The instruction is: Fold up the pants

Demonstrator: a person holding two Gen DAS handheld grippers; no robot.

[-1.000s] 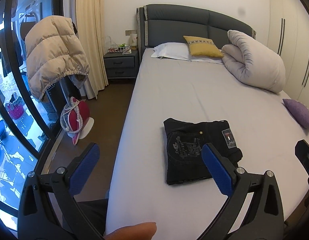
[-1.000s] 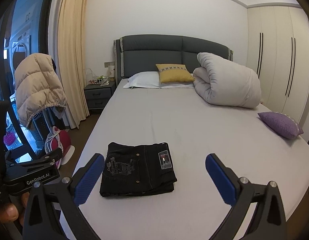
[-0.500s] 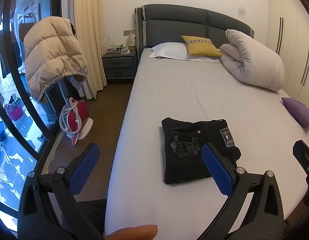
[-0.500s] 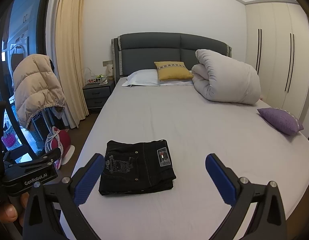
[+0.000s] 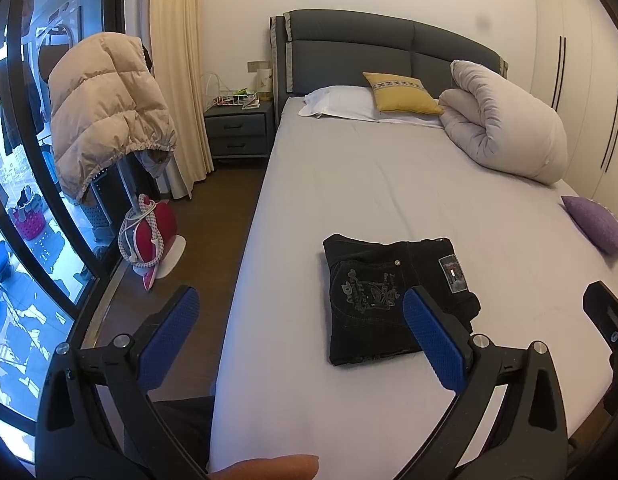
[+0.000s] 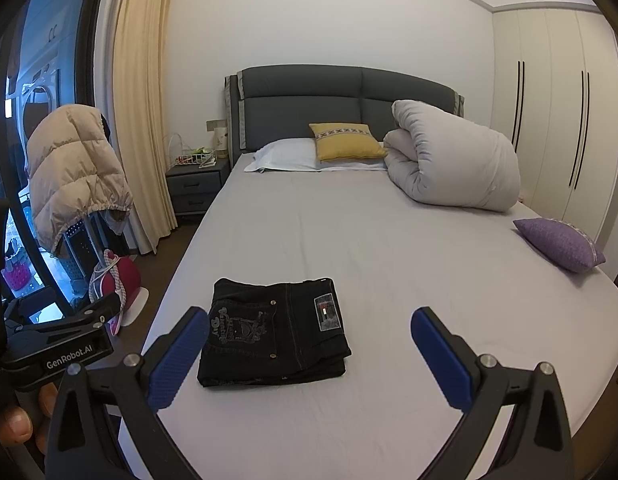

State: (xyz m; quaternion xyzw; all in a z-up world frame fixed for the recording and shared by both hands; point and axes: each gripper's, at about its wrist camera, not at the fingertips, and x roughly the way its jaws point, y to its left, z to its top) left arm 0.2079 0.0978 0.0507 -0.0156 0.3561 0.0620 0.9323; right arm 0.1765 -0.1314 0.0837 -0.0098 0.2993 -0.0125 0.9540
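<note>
The black pants (image 5: pixel 389 296) lie folded into a compact rectangle on the grey bed sheet (image 5: pixel 369 184), near the bed's foot and left side; they also show in the right wrist view (image 6: pixel 273 332). My left gripper (image 5: pixel 301 340) is open and empty, held back from the bed's left corner, its right finger overlapping the pants' near edge in view. My right gripper (image 6: pixel 309 356) is open and empty, held above the foot of the bed just short of the pants. The left gripper's body (image 6: pixel 57 344) shows at the right view's left edge.
A rolled duvet (image 6: pixel 453 156), a yellow cushion (image 6: pixel 345 142) and a white pillow (image 6: pixel 285 154) lie at the headboard. A purple cushion (image 6: pixel 561 248) lies at the bed's right edge. A beige jacket (image 5: pixel 109 112), a red iron (image 5: pixel 153 236) and a nightstand (image 5: pixel 239 130) stand left.
Both grippers have drawn back and risen a little from the bed, so the folded pants look slightly farther off. The pants have not moved. Both grippers stay open.
</note>
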